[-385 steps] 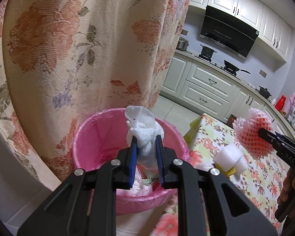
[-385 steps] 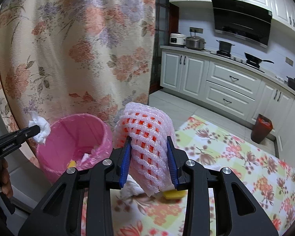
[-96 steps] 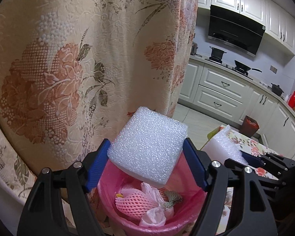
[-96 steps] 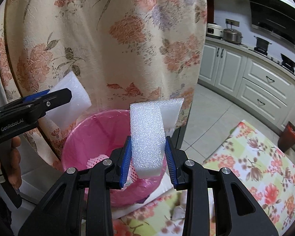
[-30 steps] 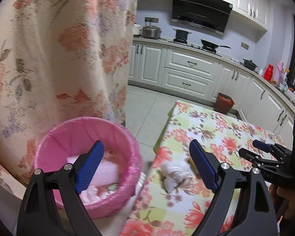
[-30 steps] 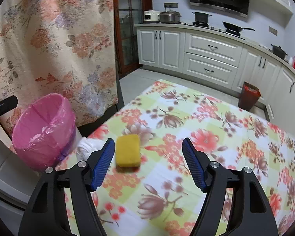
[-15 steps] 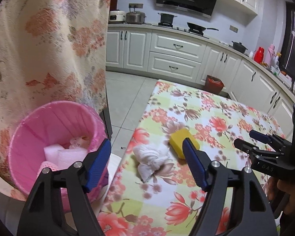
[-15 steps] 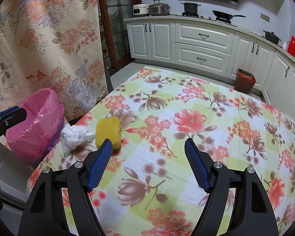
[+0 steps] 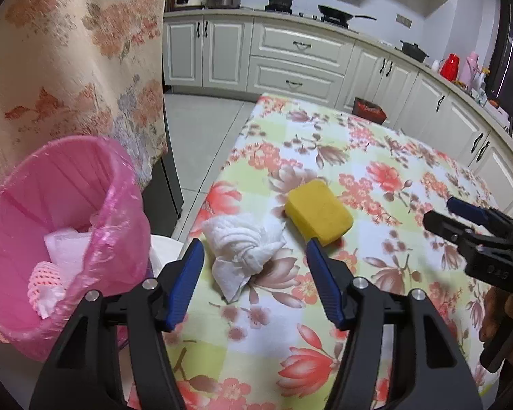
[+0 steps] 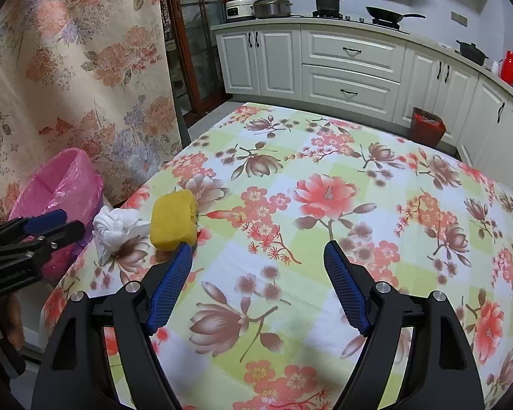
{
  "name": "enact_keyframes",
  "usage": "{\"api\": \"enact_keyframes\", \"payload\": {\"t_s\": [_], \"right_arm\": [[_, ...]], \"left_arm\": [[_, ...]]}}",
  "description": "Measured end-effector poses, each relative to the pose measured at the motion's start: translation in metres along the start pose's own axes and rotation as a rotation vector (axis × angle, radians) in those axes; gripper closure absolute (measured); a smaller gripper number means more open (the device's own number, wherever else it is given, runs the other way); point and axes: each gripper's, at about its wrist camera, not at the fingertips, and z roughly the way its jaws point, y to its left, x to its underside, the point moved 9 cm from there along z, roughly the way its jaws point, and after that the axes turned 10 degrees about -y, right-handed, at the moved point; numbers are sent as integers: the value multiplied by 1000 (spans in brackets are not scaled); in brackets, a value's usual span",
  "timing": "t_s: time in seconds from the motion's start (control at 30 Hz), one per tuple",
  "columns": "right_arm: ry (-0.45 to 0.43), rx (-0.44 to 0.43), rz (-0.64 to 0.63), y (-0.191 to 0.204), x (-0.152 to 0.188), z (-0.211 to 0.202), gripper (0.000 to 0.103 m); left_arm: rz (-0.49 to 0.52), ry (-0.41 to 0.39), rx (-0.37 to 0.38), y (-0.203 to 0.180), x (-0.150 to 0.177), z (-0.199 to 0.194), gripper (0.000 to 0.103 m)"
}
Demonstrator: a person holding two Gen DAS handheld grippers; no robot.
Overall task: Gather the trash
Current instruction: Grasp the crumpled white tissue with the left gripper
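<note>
Left wrist view: left hand-held gripper [image 9: 254,249], jaws apart and closing, nothing pinched yet, straddling crumpled white tissue [image 9: 244,242] just ahead on tabletop [image 9: 376,177]. Yellow sponge [image 9: 318,215] touching tissue's far right, long axis running near-right. Right hand-held gripper [image 10: 258,251] opening, empty, farther right. Pink bin [image 9: 61,184] left, off tabletop's edge.

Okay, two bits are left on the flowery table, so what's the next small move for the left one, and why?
Probably ease the left hand-held gripper down over the crumpled white tissue. Its jaws are closing with the tissue lying between them, apparently not yet pinched. The tissue sits nearest the pink bin, while the yellow sponge lies just beyond.
</note>
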Motion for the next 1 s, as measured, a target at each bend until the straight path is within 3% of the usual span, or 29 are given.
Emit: {"api": "enact_keyframes", "payload": {"t_s": [0.23, 0.33, 0.53, 0.83, 1.0], "right_arm": [[11, -11, 8, -2, 3, 8, 28], [15, -15, 9, -2, 3, 12, 28], [22, -24, 10, -2, 4, 19, 28], [33, -51, 1, 10, 5, 28, 28], [34, -68, -13, 21, 3, 32, 28]], "left_arm": [[-4, 50, -6, 1, 10, 25, 43], [-3, 70, -6, 0, 14, 34, 49], [-8, 93, -17, 1, 17, 49, 52], [-15, 120, -29, 9, 21, 59, 76], [-21, 97, -27, 11, 14, 52, 79]]}}
